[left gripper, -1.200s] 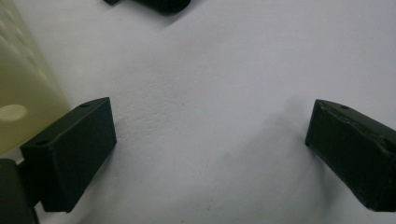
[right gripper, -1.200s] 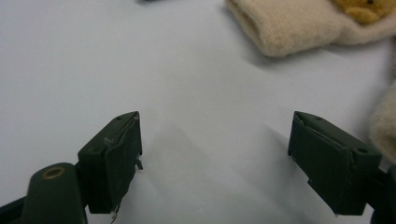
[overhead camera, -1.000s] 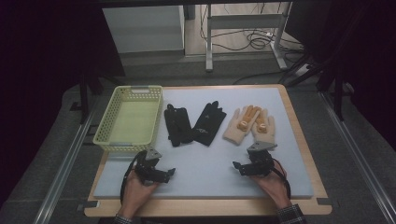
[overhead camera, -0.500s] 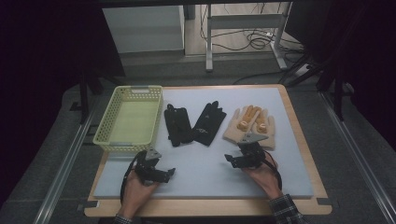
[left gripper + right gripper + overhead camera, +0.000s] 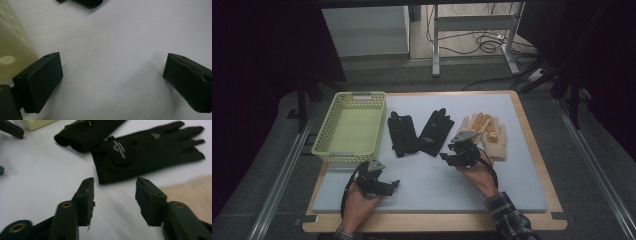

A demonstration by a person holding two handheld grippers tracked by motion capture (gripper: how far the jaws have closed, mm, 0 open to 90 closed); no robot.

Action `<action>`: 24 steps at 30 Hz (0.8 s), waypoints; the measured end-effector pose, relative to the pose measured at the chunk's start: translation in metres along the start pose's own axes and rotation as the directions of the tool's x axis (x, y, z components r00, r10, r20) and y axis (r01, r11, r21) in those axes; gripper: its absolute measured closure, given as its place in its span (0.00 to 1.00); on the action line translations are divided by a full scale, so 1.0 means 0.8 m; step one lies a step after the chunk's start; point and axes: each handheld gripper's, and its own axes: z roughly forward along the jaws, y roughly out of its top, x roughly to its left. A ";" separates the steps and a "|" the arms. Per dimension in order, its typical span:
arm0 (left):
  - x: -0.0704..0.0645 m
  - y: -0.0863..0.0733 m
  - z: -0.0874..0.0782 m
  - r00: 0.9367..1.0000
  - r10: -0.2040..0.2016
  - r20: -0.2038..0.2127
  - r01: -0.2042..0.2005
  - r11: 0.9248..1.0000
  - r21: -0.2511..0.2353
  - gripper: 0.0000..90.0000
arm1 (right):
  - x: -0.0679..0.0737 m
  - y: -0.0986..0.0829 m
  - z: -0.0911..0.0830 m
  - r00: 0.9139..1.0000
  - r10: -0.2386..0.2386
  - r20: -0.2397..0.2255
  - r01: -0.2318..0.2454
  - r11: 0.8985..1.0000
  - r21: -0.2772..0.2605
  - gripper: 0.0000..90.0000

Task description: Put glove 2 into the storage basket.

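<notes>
Since the earlier frames the right gripper (image 5: 447, 155) has travelled forward and toward the middle of the desk (image 5: 432, 185), away from the near right edge, while the left gripper (image 5: 391, 185) has kept its place near the front left.

The right gripper now hovers just short of the right-hand black fabric glove (image 5: 435, 132), which lies flat on the pale grey desk with its fingers pointing away from the person. In the right gripper view this glove (image 5: 147, 155) lies just ahead of the jaws, which stand apart and released with nothing between them; the cuff edge sits close in front of the gap, not touching it. A second black fabric glove (image 5: 401, 135) lies just beside the first on its left, the two near or touching at their cuffs in the right gripper view (image 5: 82, 135).

A pair of tan and orange work gloves (image 5: 488, 134) lies just right of the right gripper. A pale yellow-green perforated plastic basket (image 5: 328, 150) stands at the desk's left.

The left gripper's jaws are spread wide and released over bare desk surface, beside the basket's wall (image 5: 12, 47).
</notes>
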 end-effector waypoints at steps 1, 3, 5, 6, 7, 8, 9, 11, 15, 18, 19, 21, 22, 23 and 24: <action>0.000 0.000 0.000 1.000 0.000 0.000 0.000 1.000 0.000 0.03 | 0.002 0.005 0.004 1.000 -0.005 -0.003 0.005 1.000 0.002 0.59; 0.000 0.000 0.000 1.000 0.000 0.000 0.000 1.000 0.000 0.03 | 0.005 0.015 0.013 1.000 -0.009 -0.015 0.009 1.000 0.008 0.64; 0.000 0.000 0.000 1.000 0.000 0.000 0.000 1.000 0.000 0.03 | 0.007 0.023 0.021 1.000 -0.012 -0.023 0.013 1.000 0.008 0.67; 0.000 0.000 0.000 1.000 0.000 0.000 0.000 1.000 0.000 0.03 | 0.007 0.027 0.025 1.000 -0.016 -0.025 0.017 1.000 0.008 0.68; 0.000 0.000 0.000 1.000 0.000 0.000 0.000 1.000 0.000 0.03 | 0.009 0.031 0.030 1.000 -0.019 -0.025 0.019 1.000 0.010 0.69; 0.000 0.000 0.000 1.000 0.000 0.000 0.000 1.000 0.000 0.03 | 0.009 0.036 0.035 0.999 -0.024 -0.028 0.024 1.000 0.014 0.71; 0.000 0.000 0.000 1.000 0.001 0.000 -0.001 1.000 0.000 0.03 | 0.010 0.043 0.042 0.999 -0.022 -0.033 0.023 1.000 0.016 0.72; 0.000 0.000 0.000 1.000 0.001 0.000 -0.001 1.000 0.001 0.03 | 0.012 0.052 0.052 0.999 -0.022 -0.040 0.023 1.000 0.018 0.73; 0.000 0.000 0.000 1.000 0.001 0.000 -0.001 1.000 0.001 0.03 | 0.013 0.069 0.074 0.998 -0.026 -0.050 0.027 0.999 0.023 0.73; 0.000 0.000 0.000 1.000 0.001 0.000 -0.001 1.000 0.001 0.03 | 0.015 0.082 0.092 0.998 -0.022 -0.051 0.023 0.999 0.028 0.68; 0.000 0.000 0.000 1.000 0.001 0.000 -0.001 1.000 0.001 0.03 | 0.015 0.087 0.099 0.999 -0.025 -0.048 0.027 0.999 0.030 0.65; 0.000 0.000 0.000 1.000 -0.001 0.001 0.001 1.000 0.000 0.03 | 0.016 0.095 0.114 0.999 -0.024 -0.041 0.025 0.999 0.030 0.59; 0.000 0.000 0.000 1.000 0.001 0.000 -0.001 1.000 0.001 0.03 | 0.017 0.099 0.121 0.999 -0.013 -0.040 0.014 0.999 0.032 0.55; 0.000 0.000 0.000 1.000 0.000 0.000 0.000 1.000 0.001 0.03 | 0.017 0.102 0.129 0.999 -0.014 -0.039 0.015 0.999 0.032 0.51; 0.000 0.000 0.000 1.000 0.000 0.000 0.000 1.000 0.001 0.03 | 0.018 0.105 0.135 0.999 -0.012 -0.034 0.013 0.999 0.033 0.48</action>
